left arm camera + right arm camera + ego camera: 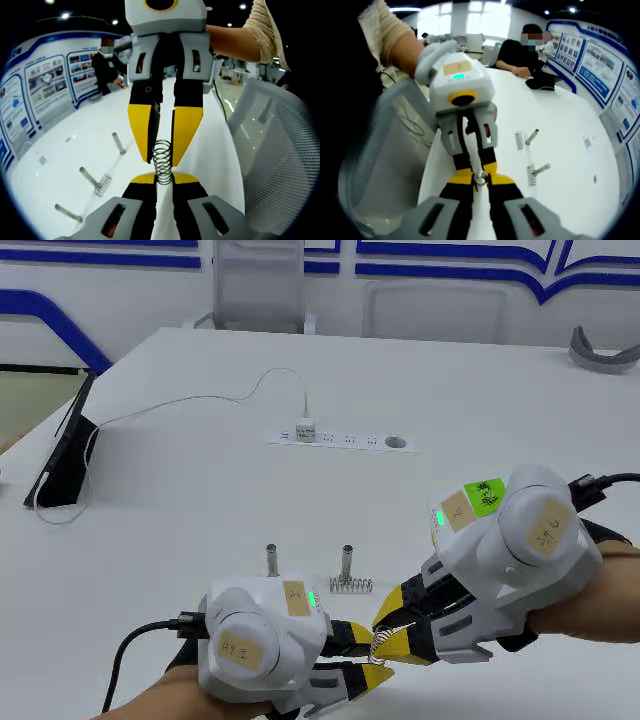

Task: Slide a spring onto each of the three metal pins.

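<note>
Low in front of you, over the white table (200,490), the two grippers meet tip to tip around one spring (161,161). Your left gripper (161,180) has its yellow jaws pressed onto one end of the coil. Your right gripper (481,178) pinches the other end, so the spring bridges the two. Just beyond them a metal pin (272,559) stands upright and bare. Beside it a second pin (346,562) stands upright with a loose spring (351,585) lying flat at its foot. Farther back on the table lies a power strip (340,439).
</note>
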